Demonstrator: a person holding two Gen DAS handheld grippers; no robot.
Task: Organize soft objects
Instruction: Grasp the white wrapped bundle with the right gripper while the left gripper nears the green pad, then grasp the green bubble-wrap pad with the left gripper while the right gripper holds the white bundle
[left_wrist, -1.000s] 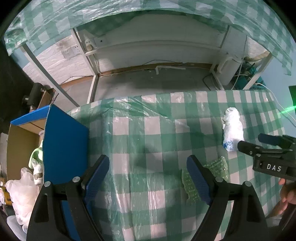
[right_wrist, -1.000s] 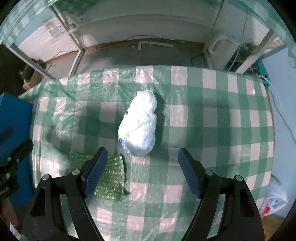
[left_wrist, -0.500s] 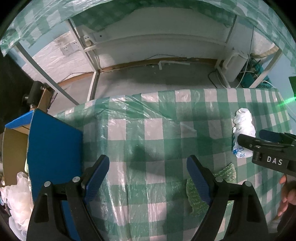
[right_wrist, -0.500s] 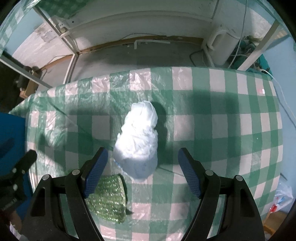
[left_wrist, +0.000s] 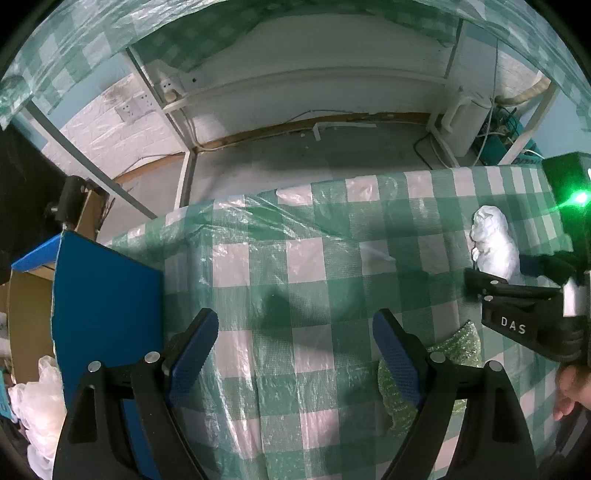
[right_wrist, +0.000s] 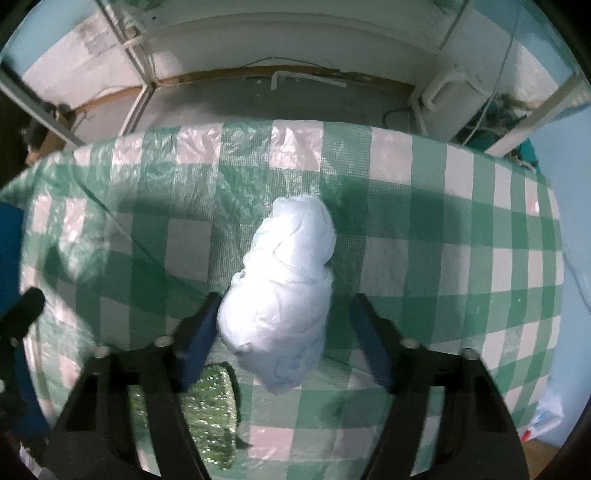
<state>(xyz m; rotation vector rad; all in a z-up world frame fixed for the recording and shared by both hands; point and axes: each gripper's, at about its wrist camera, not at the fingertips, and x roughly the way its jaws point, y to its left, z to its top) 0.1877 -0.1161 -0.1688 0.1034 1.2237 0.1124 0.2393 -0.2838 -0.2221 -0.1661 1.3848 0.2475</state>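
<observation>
A table with a green-and-white checked plastic cloth (left_wrist: 317, 266) fills most of both views. At its left edge stands a cardboard box with a blue flap (left_wrist: 107, 295), and pale plastic bags (left_wrist: 37, 398) lie inside it.

The left gripper (left_wrist: 295, 343) hovers over a bare part of the cloth near the box; its blue-padded fingers (left_wrist: 194, 347) are wide apart and hold nothing. The right gripper (right_wrist: 284, 325) is low over the right part of the table, fingers spread — the white bundle of crumpled plastic (right_wrist: 284, 291) lies on the cloth between them. The left pad (right_wrist: 201, 332) is touching or almost touching the bundle, I cannot tell which, and the right pad is clearly apart from it.

A green bubble-wrap piece (right_wrist: 212, 410) lies flat on the cloth just beside the bundle, on its left and nearer the camera — partly under the right gripper's left finger.
</observation>
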